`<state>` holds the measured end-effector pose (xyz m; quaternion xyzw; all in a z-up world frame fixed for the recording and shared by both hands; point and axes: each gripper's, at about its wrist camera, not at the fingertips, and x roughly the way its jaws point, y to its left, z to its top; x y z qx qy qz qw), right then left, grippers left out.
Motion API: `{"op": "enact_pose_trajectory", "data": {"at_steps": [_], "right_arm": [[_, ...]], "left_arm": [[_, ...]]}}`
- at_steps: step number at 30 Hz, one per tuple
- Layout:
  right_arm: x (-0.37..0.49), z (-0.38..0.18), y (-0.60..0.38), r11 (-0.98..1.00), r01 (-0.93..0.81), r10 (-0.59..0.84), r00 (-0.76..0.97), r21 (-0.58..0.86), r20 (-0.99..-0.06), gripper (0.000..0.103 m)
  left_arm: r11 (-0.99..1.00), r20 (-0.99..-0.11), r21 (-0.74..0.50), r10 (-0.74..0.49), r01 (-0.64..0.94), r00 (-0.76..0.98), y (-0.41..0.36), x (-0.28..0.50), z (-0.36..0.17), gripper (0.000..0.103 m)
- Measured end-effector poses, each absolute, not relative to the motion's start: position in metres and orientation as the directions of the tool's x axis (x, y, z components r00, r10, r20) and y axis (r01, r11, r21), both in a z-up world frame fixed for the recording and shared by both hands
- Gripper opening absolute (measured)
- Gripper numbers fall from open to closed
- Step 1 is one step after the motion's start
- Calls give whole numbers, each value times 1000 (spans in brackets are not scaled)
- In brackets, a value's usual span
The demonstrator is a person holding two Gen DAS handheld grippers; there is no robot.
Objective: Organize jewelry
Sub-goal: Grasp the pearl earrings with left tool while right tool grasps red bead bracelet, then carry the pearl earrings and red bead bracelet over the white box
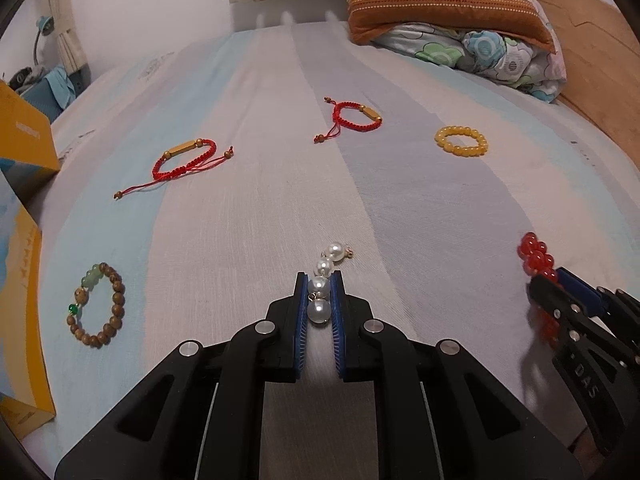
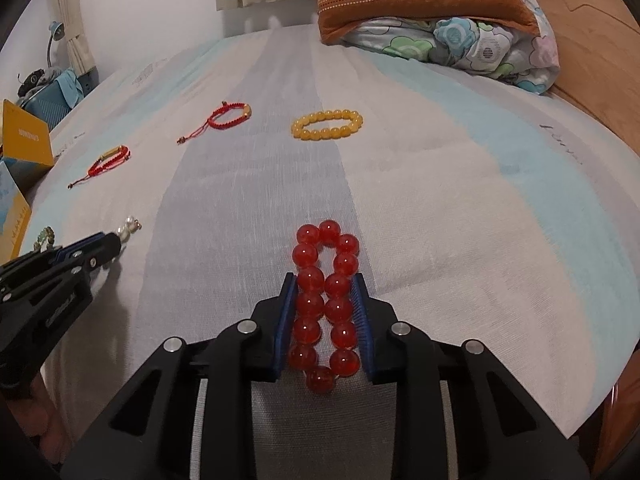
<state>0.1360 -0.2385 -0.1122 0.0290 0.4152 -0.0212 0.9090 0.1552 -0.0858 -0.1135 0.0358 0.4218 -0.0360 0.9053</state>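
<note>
Our left gripper (image 1: 320, 280) pinches a pearl strand (image 1: 325, 280) and our right gripper (image 2: 325, 280) squeezes a red bead bracelet (image 2: 326, 300) flat above the bedsheet (image 2: 440, 220), so we should carry both steadily, without loosening.

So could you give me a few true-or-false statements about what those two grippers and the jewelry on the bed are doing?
1. The left gripper is shut on the pearl strand. True.
2. The right gripper holds the yellow bead bracelet. False: it is shut on the red bead bracelet; the yellow one lies loose farther up the bed.
3. Two red cord bracelets lie on the bed. True.
4. The wooden bead bracelet sits on the pillow. False: it lies on the sheet, by the yellow box.
</note>
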Motion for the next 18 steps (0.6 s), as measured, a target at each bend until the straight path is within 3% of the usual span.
{"op": "enact_pose_trajectory", "data": {"at_steps": [1,2,18], "right_arm": [[136,-111,-239,997,61,-13,657,37,-754,26],[135,-110,-238,998,58,-9,660,39,-751,13],[128,-84,-243,994,38,48,667,98,-743,13]], "left_arm": [[995,-767,31,-37,94,641,-85,153,-112,10],[996,-767,21,-42,90,640,-84,151,-108,10],[997,-751,-29,-72,76,656,-53,118,-45,10]]}}
